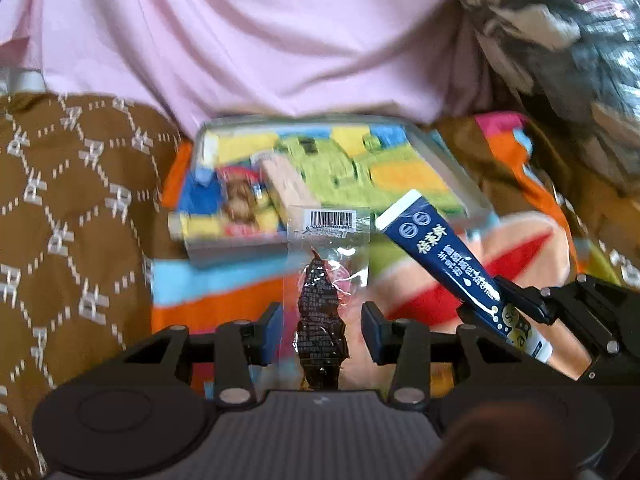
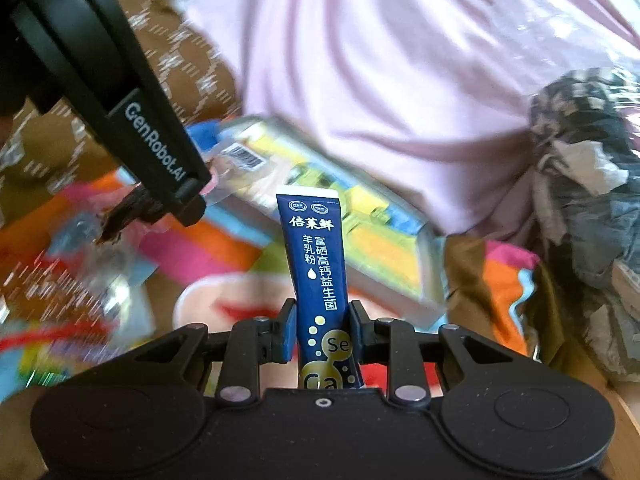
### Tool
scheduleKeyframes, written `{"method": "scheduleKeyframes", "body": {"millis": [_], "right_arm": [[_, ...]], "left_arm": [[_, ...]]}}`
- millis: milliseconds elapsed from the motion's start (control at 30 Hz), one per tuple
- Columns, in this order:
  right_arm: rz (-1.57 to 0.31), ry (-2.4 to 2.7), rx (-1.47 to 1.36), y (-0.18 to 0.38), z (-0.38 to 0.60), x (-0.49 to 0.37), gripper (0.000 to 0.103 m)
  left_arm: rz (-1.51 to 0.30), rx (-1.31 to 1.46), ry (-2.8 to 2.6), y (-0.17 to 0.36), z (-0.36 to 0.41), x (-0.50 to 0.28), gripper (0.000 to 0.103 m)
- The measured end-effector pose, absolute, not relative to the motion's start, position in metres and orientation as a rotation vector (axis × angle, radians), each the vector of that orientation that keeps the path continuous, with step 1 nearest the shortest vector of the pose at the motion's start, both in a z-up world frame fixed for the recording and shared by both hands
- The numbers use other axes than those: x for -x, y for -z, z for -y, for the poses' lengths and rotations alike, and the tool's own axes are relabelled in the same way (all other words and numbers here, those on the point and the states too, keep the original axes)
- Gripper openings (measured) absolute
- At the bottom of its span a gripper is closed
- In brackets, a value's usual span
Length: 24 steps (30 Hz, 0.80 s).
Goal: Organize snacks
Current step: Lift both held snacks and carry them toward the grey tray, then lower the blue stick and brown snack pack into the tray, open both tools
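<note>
A clear packet (image 1: 324,240) with a barcode and a dark brown snack inside stands between the fingers of my left gripper (image 1: 322,320), which is shut on its sides. My right gripper (image 2: 320,320) is shut on a dark blue stick sachet (image 2: 316,248) with white lettering, held upright. In the left wrist view that blue sachet (image 1: 440,256) slants in from the right, held in the right gripper (image 1: 516,304). A clear plastic box (image 1: 440,152) holding blurred colourful snack packs lies just beyond both. In the right wrist view, one finger (image 2: 188,196) of the left gripper reaches in from the upper left with the clear packet (image 2: 240,156).
The clear box (image 2: 432,252) rests on a bright multicoloured blanket (image 1: 224,284). Brown patterned fabric (image 1: 72,208) lies to the left and pink cloth (image 1: 280,40) behind the box. A clear bag of dark clothing (image 2: 592,168) sits at the right. Loose wrappers (image 2: 80,264) are blurred at the left.
</note>
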State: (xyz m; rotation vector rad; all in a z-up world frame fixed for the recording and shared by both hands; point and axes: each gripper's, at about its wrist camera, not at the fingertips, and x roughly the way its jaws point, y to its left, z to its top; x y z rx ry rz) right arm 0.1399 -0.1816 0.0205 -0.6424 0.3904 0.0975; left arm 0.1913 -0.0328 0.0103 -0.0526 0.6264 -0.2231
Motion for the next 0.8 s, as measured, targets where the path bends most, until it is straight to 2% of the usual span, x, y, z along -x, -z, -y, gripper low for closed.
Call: {"method": "scheduleKeyframes", "body": {"millis": [400, 800], "right_arm": [[-0.187, -0.003, 0.422, -0.060, 0.215, -0.231, 0.028], [-0.169, -0.004, 0.173, -0.060, 0.247, -0.299, 0.028]], "left_arm": [[-0.523, 0.152, 0.180, -0.048, 0.050, -0.287, 0.046], [-0.616, 0.197, 0.152, -0.019, 0.066, -0.362, 0.046]]}}
